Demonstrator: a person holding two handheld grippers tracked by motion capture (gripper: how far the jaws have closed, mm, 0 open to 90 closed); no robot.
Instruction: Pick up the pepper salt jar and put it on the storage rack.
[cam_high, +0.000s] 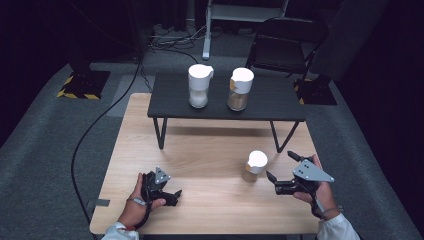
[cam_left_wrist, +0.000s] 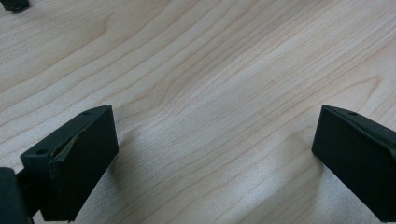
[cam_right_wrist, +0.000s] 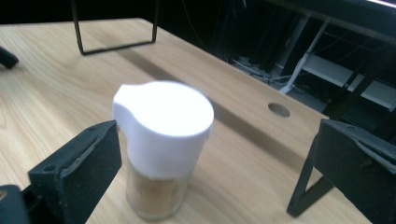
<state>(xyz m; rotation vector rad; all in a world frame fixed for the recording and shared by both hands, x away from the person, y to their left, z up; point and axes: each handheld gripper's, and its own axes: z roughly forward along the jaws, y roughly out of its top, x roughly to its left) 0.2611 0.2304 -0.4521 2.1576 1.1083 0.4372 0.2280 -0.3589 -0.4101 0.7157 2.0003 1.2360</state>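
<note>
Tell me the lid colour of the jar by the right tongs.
White; the jar lid shows best in the right gripper view.

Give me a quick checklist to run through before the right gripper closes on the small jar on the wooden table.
1. Right gripper open wide: ok.
2. Small jar upright on the wooden table: ok.
3. White lid seated on the jar: ok.
4. Jar centred between the jaws: not ok, it sits near one jaw in the right gripper view.
5. Left gripper away from the jar: ok, open over bare wood.
6. Lid fully tight: cannot tell.
</note>
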